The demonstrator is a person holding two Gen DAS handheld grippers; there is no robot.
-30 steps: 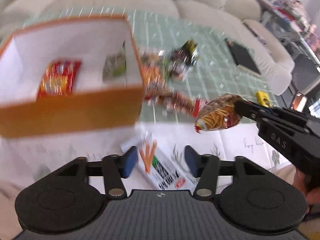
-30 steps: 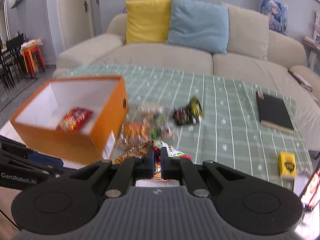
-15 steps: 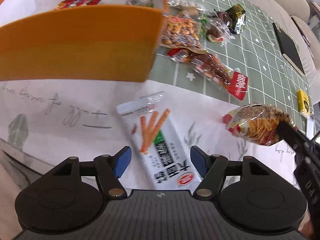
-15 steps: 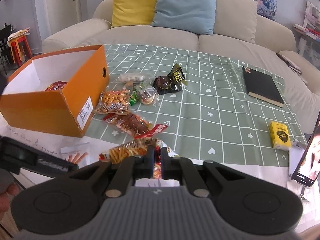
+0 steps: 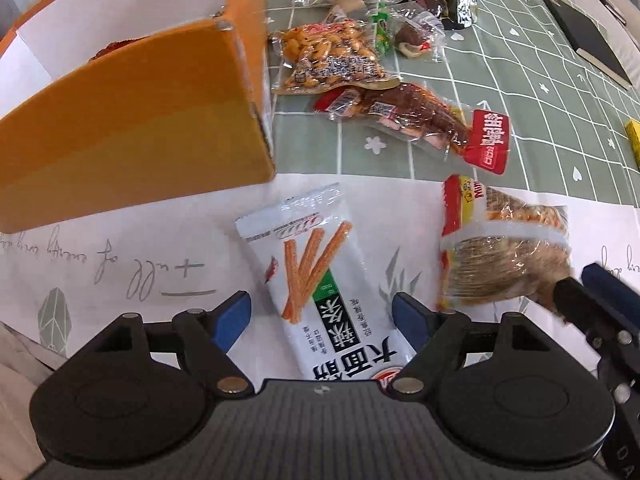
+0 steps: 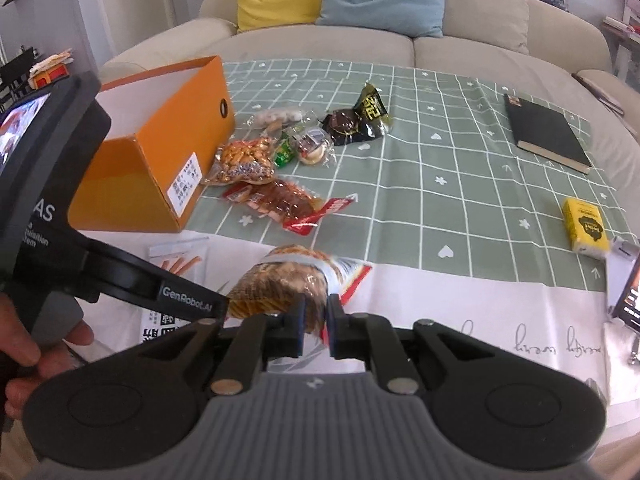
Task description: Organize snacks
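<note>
My bench (image 6: 460, 184) wears a matte green cloth checked in thin white lines, with a white printed sheet over its near edge. The open orange cardboard box (image 5: 132, 128), white inside, stands at the left, straddling the green cloth and the white sheet. Just beside it on the cloth lie a clear crinkly bag of golden nuts (image 5: 332, 56), a vacuum-sealed pack of dark red meat with a red label end (image 5: 416, 116), and smaller wrapped sweets beyond.

On the white sheet lies a flat glossy white packet printed with orange sticks (image 5: 320, 280). My left tool (image 5: 322, 320) points down over it, its blue-padded jaws opening wide on either side and not touching it.

To the right, the puffy clear bag of brown crisps with a red-and-yellow end (image 6: 292, 284) rests on the sheet. My right tool (image 6: 316, 324) is at its near end with the jaws opening; the bag's edge sits between the pads, no longer pinched.
</note>
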